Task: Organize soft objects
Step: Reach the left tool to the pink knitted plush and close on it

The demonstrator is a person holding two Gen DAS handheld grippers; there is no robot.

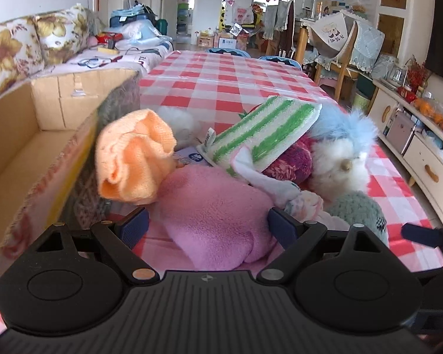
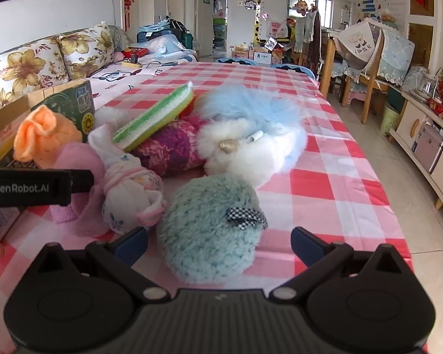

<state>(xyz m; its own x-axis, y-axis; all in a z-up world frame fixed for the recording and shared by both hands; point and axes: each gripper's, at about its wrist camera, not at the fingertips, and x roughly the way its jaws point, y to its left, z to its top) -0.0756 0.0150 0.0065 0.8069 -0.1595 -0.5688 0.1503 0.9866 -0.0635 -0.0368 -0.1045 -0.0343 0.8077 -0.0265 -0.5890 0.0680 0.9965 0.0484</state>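
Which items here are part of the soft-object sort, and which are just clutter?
Job: orange cloth, pink fleece, green-striped sponge, purple plush, blue-white fluffy toy, teal plush, white baby sock, cardboard box.

Lying about: floral sofa cushions, chairs, TV cabinet.

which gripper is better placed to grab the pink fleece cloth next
Left. The open left gripper already straddles the pink fleece cloth; the right gripper is lined up on the teal plush.
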